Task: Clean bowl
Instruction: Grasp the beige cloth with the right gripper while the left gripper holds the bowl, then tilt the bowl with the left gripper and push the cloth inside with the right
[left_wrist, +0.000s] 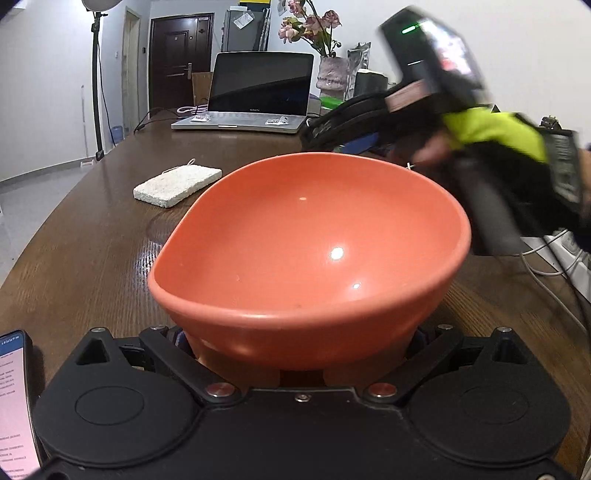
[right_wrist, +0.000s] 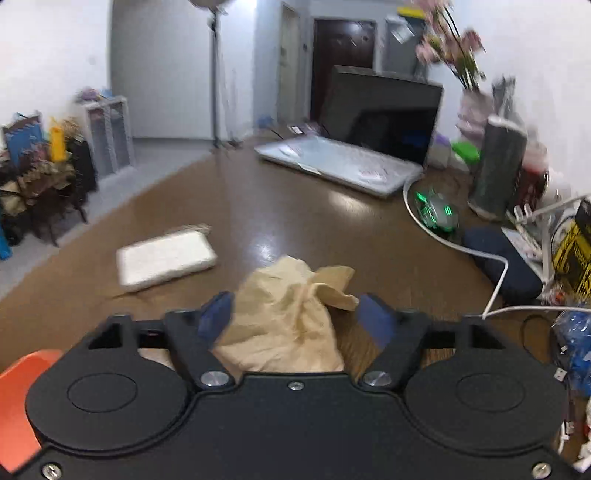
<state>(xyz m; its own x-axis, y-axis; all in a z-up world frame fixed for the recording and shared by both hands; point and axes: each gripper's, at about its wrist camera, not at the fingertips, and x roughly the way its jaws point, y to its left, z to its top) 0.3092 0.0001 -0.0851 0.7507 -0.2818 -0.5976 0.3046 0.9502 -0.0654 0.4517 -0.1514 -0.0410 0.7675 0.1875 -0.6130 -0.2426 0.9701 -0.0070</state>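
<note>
An orange bowl (left_wrist: 310, 251) fills the middle of the left wrist view, tilted a little with its empty, glossy inside facing the camera. My left gripper (left_wrist: 299, 345) is shut on the bowl's base, which hides the fingertips. A corner of the bowl (right_wrist: 18, 402) shows at the lower left of the right wrist view. There a crumpled tan cloth (right_wrist: 288, 317) lies on the brown table (right_wrist: 295, 206) between the blue fingertips (right_wrist: 216, 317) of my right gripper (right_wrist: 295, 319), which stands open around it. A white sponge (left_wrist: 177, 182) (right_wrist: 166, 264) rests on the table to the left.
An open laptop (left_wrist: 255, 92) stands at the back, with a vase of flowers (left_wrist: 330, 75) to its right. A gloved hand (left_wrist: 495, 133) holds the other gripper beyond the bowl. A green-lit mouse (right_wrist: 437, 212), white cables (right_wrist: 495, 284) and clutter crowd the right edge. A phone (left_wrist: 14, 398) shows lower left.
</note>
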